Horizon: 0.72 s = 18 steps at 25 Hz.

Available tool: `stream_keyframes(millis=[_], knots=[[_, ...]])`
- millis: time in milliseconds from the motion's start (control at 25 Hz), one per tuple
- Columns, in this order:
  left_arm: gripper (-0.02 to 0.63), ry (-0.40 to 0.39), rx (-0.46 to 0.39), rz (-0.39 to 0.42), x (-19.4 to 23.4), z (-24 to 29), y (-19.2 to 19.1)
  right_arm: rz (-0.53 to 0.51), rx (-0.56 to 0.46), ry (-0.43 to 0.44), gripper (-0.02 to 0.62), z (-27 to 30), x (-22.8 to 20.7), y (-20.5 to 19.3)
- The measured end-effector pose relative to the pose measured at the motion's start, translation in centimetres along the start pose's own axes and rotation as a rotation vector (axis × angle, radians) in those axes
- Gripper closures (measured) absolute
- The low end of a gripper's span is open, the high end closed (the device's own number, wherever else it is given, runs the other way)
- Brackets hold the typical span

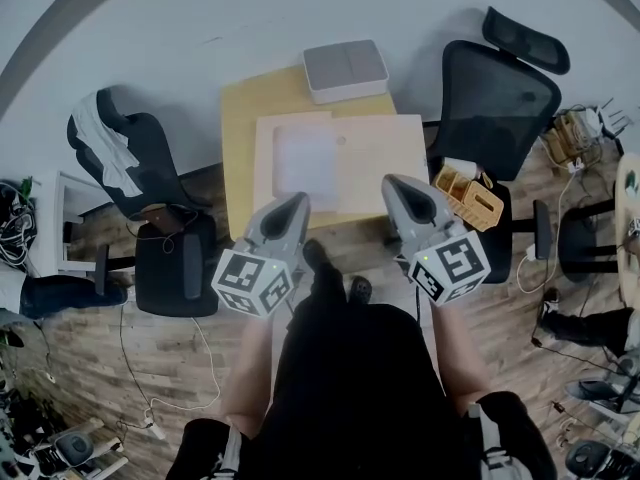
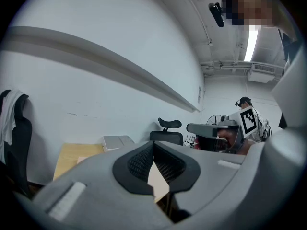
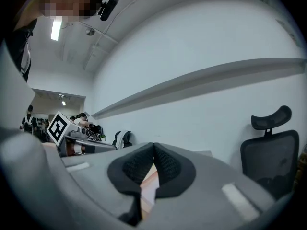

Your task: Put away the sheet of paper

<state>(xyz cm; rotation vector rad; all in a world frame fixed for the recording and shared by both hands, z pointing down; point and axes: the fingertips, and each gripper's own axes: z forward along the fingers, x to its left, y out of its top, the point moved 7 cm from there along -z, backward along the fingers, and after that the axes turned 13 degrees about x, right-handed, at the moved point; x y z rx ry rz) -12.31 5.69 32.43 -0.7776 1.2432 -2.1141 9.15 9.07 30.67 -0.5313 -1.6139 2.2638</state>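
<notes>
One sheet (image 1: 305,161) lies flat on a pale board (image 1: 385,158) on the table (image 1: 240,118), left of the table's middle. It is probably very light, limp and easy to crease. It lies flush on the board, so a pinch from above looks hard; better to lift a near corner or slide it past the board's edge. Left gripper (image 1: 297,201) and right gripper (image 1: 393,182) hang over the table's near edge, each with jaws together on nothing. Sheet outline is faint against the board. Both gripper views show only a sliver of tabletop under the pads. Grey box (image 1: 345,68) sits at the table's far edge; can't tell if it opens.
</notes>
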Motion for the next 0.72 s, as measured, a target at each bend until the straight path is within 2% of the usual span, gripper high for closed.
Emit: stream_keyframes(millis=[320,720], knots=[[0.597,0.003,-0.007,0.000,-0.7,-0.1,0.0,-0.004,-0.021,0.000,0.595,-0.8,0.0,0.5],[0.597,0.007,0.001,-0.005,-1.3,-0.2,-0.5,-0.025,0.009,-0.005,0.595,-1.4,0.4,0.5]])
